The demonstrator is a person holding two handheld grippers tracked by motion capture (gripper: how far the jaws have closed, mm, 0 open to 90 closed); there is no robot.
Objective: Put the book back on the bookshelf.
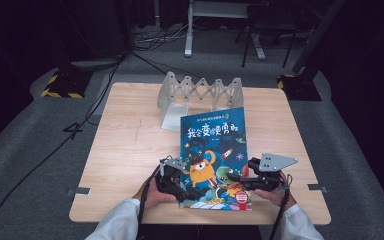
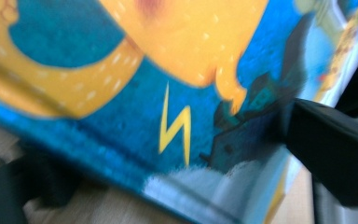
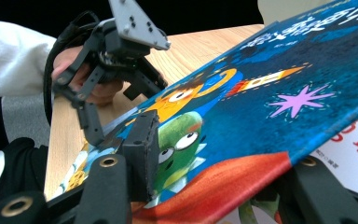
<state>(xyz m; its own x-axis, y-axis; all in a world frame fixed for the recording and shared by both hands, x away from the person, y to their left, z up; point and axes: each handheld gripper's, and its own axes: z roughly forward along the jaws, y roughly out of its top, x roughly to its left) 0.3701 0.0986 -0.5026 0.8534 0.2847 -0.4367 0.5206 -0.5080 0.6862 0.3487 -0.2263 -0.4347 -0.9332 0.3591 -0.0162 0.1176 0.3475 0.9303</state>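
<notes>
**Picture book lifted by both grippers**

Near my edge of the table (image 1: 130, 150), I have the blue picture book (image 1: 213, 150) gripped low on both sides. My left gripper (image 1: 172, 180) pinches the book's lower left edge; in the left gripper view the cover (image 2: 168, 93) lies right across my jaws, one dark jaw above it at the right and one below at the left, so I judge it clamped on the book. My right gripper (image 3: 205, 186) has the front cover caught between its two jaws, one pad on top over the green creature, the other underneath. In that view the cover slopes up off a white page with red print, so I judge that the front cover is starting to open, or the book is tilting up; I cannot tell which.

What I take to be left: swinging the cover fully over, or carrying the book to the folding white rack (image 1: 200, 95) standing behind it, well apart from my hands.

Large Chinese characters in white and yellow run across the cover's top; they are too small for me to read reliably. A round red seal sits at the bottom right corner, its print illegible.
</notes>
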